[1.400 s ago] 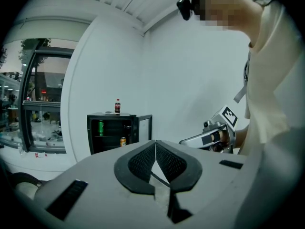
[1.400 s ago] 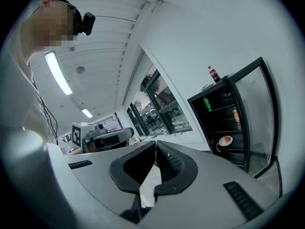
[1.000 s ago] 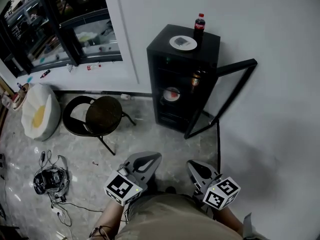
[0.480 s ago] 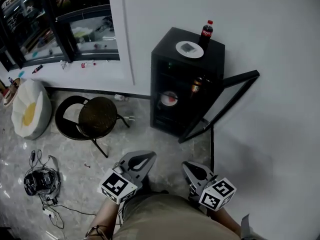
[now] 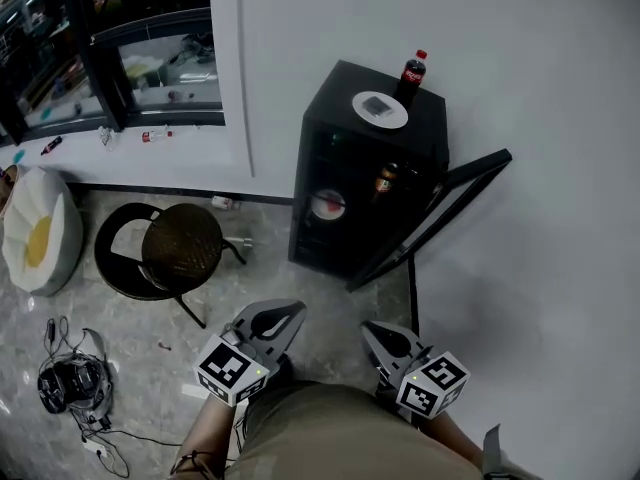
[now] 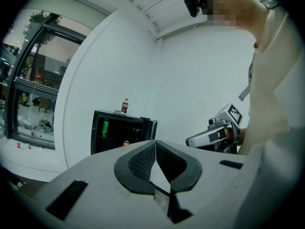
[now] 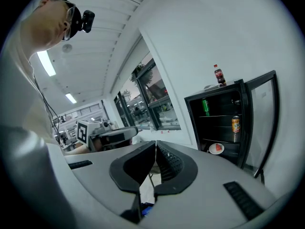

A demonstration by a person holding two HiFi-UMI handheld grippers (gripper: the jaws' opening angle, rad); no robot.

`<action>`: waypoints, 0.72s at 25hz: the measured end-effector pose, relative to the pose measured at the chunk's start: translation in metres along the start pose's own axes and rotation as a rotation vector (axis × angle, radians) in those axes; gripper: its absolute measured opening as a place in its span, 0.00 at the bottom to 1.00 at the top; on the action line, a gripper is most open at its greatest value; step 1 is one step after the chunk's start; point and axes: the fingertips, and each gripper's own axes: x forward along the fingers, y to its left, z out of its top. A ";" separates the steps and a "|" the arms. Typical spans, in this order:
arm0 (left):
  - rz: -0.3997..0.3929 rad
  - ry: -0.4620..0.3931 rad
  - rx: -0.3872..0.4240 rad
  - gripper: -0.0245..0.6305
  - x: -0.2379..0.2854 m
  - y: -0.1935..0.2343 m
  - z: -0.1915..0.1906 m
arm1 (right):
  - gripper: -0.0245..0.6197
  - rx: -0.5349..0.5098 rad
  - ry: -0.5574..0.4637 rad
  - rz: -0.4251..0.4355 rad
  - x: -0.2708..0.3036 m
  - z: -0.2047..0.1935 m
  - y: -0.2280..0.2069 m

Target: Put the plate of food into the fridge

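Observation:
A black mini fridge stands against the white wall with its glass door swung open to the right. On its top sit a white plate with a grey item and a cola bottle. Inside, a shelf carries a small plate with red food, an orange can and a green can. My left gripper and right gripper are held low by my body, well short of the fridge. Both are shut with nothing between their jaws.
A round dark stool stands on the floor left of the fridge. Further left lie a white cushion with a yellow spot and a heap of cables. A dark-framed window fills the left wall.
In the head view the stool, cushion and cables have slid left and the fridge door now looks narrower. Both grippers have drifted slightly left and stay shut and empty.

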 end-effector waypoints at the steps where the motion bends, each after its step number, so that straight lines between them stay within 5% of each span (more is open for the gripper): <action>1: -0.004 -0.002 -0.003 0.05 -0.002 0.005 0.000 | 0.07 0.000 0.003 -0.006 0.005 0.001 0.001; 18: -0.002 0.005 -0.046 0.05 -0.022 0.076 -0.004 | 0.07 0.007 0.067 -0.028 0.072 0.014 0.005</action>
